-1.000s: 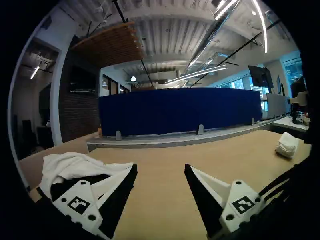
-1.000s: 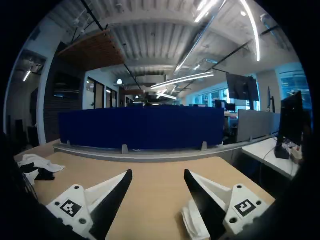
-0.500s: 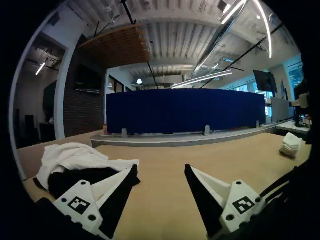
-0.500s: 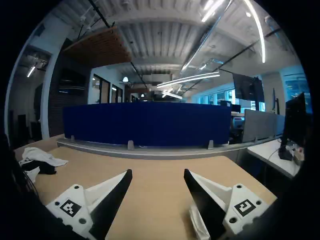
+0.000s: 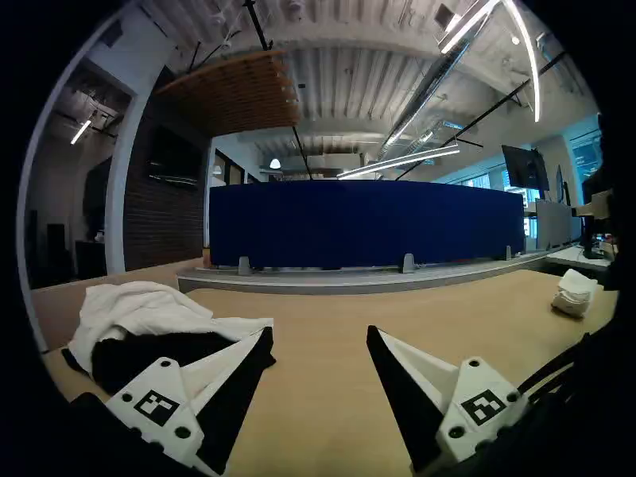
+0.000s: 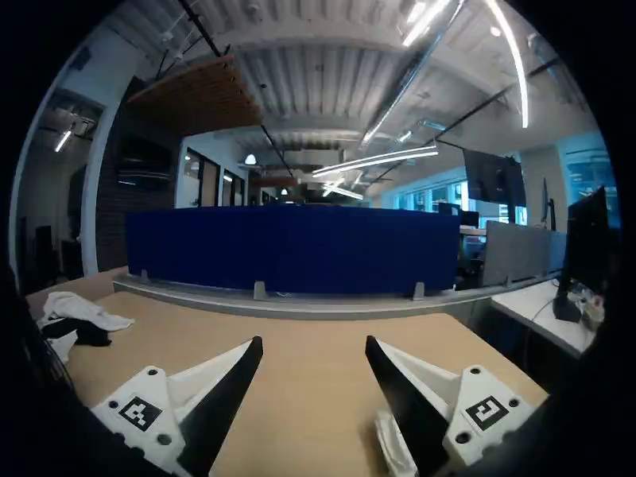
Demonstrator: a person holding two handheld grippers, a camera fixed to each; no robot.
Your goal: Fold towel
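A heap of crumpled white and black towels [image 5: 147, 330] lies on the wooden table [image 5: 358, 318] at the left, just beyond my left gripper [image 5: 318, 346], which is open and holds nothing. The same heap [image 6: 75, 318] appears far to the left in the right gripper view. A folded white towel [image 5: 574, 292] rests at the table's right end. In the right gripper view that folded towel [image 6: 391, 437] lies low, partly hidden behind the right finger of my right gripper [image 6: 314, 354], which stands open and apart from it.
A blue partition [image 5: 362, 222] on a grey ledge runs along the table's far edge. Desks with monitors [image 6: 584, 246] stand to the right, past the table's end. Bare tabletop stretches between the heap and the folded towel.
Both views have tilted up slightly and shifted a little; the heap sits a bit more to the left and lower in the left gripper view. Both grippers stay open.
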